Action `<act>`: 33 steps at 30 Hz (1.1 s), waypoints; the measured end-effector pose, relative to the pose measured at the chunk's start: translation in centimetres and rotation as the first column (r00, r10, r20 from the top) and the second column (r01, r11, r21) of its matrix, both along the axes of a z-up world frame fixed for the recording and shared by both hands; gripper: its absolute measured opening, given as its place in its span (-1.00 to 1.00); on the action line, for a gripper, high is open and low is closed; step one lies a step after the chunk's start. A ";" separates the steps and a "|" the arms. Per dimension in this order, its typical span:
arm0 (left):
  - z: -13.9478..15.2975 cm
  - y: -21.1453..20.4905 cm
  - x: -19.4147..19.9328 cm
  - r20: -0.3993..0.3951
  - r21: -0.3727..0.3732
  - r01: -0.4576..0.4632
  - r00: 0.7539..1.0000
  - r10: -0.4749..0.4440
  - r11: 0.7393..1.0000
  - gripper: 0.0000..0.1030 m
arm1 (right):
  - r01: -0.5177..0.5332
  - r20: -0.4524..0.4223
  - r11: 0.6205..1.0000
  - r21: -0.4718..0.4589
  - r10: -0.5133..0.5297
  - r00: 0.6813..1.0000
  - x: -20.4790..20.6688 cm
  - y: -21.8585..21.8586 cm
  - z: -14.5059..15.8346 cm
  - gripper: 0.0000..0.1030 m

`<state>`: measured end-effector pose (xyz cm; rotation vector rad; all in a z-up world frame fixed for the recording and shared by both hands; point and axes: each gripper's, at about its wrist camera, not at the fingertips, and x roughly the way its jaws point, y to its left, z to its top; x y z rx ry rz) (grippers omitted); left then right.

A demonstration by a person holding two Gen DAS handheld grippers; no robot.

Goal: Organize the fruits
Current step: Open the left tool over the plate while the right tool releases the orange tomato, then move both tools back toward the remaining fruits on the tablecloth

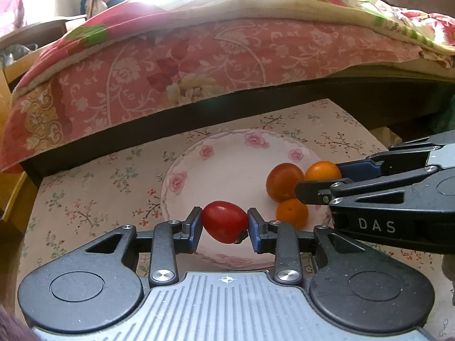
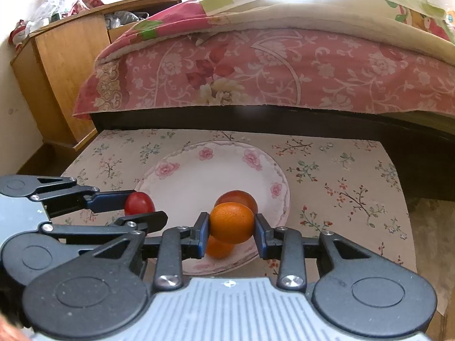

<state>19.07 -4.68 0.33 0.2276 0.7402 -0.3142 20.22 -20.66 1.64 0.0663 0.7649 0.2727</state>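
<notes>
A white plate (image 1: pixel 227 162) (image 2: pixel 199 176) with pink flowers on its rim sits on a floral-covered table. My left gripper (image 1: pixel 224 223) (image 2: pixel 142 208) is shut on a red tomato (image 1: pixel 224 221) (image 2: pixel 139 203) just above the plate's near-left rim. My right gripper (image 2: pixel 231 224) (image 1: pixel 324 180) is shut on an orange (image 2: pixel 231 223) (image 1: pixel 322 170) over the plate's right side. A dark red-orange fruit (image 1: pixel 284 182) (image 2: pixel 237 197) and a smaller orange (image 1: pixel 292 213) (image 2: pixel 219 248) lie on the plate close under the right gripper.
The floral tablecloth (image 1: pixel 85 199) (image 2: pixel 341 184) surrounds the plate. A bed with a pink flowered cover (image 1: pixel 199 71) (image 2: pixel 256 71) overhangs just behind the table. A wooden cabinet (image 2: pixel 65 71) stands at the far left.
</notes>
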 end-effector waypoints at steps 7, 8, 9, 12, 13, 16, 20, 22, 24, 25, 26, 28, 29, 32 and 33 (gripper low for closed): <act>-0.2 0.3 0.2 0.003 0.008 -0.018 1.000 0.018 1.000 -0.06 | -0.007 -0.006 1.000 0.008 0.007 1.000 0.3 0.1 -0.4 -0.29; -0.2 0.4 0.2 0.003 0.005 -0.020 1.000 0.020 1.000 -0.03 | -0.008 -0.002 1.000 0.005 0.008 1.000 0.3 0.1 -0.3 -0.28; -0.1 0.4 0.2 0.003 0.003 -0.022 1.000 0.022 1.000 -0.02 | -0.009 0.001 1.000 0.007 0.009 1.000 0.2 0.0 -0.2 -0.27; 0.3 0.5 0.1 0.015 -0.006 -0.027 1.000 0.027 1.000 0.03 | -0.006 0.012 1.000 0.019 0.006 1.000 0.0 -0.2 0.2 -0.26; 0.5 0.6 -0.1 0.020 -0.009 -0.026 0.999 0.026 1.000 0.04 | -0.005 0.017 1.000 0.020 0.005 1.000 -0.2 -0.3 0.4 -0.26; 1.2 0.7 -0.5 0.034 -0.023 -0.024 0.999 0.025 0.999 0.05 | 0.001 0.027 0.999 0.034 -0.002 1.000 -0.6 -0.4 1.0 -0.25; 2.2 1.2 -1.3 0.044 -0.055 -0.026 0.999 0.029 0.998 0.15 | 0.011 0.022 0.997 0.076 -0.013 1.000 -2.3 -0.8 2.4 -0.25; 2.5 1.2 -1.7 0.047 -0.066 -0.025 0.998 0.028 0.997 0.15 | 0.016 0.043 0.997 0.079 -0.019 0.999 -3.8 -1.2 3.3 -0.25; 2.8 1.0 -2.1 0.053 -0.066 -0.018 0.998 0.022 0.998 0.15 | 0.036 0.059 0.995 0.091 -0.042 0.997 -5.3 -1.9 4.0 -0.25; 3.0 1.0 -2.4 0.054 -0.068 -0.017 0.998 0.020 0.998 0.15 | 0.048 0.054 0.994 0.100 -0.053 0.997 -6.0 -2.3 4.2 -0.25; 3.1 1.0 -2.7 0.054 -0.072 -0.017 0.998 0.021 0.997 0.15 | 0.059 0.051 0.992 0.108 -0.065 0.997 -6.7 -2.6 4.4 -0.25; 3.5 1.0 -3.3 0.057 -0.079 -0.013 0.998 0.018 0.997 0.15 | 0.078 0.054 0.990 0.118 -0.085 0.995 -8.1 -3.3 4.7 -0.25; 3.8 0.9 -3.6 0.064 -0.078 -0.010 0.998 0.015 0.997 0.15 | 0.083 0.055 0.989 0.121 -0.091 0.994 -8.8 -3.5 4.9 -0.25; 4.5 0.8 -4.7 0.081 -0.084 -0.003 0.997 0.010 0.996 0.17 | 0.093 0.052 0.986 0.136 -0.100 0.994 -10.1 -3.8 5.1 -0.25; 4.6 0.8 -5.1 0.085 -0.087 -0.002 0.996 0.010 0.996 0.17 | 0.092 0.053 0.986 0.139 -0.100 0.994 -10.4 -3.8 5.2 -0.25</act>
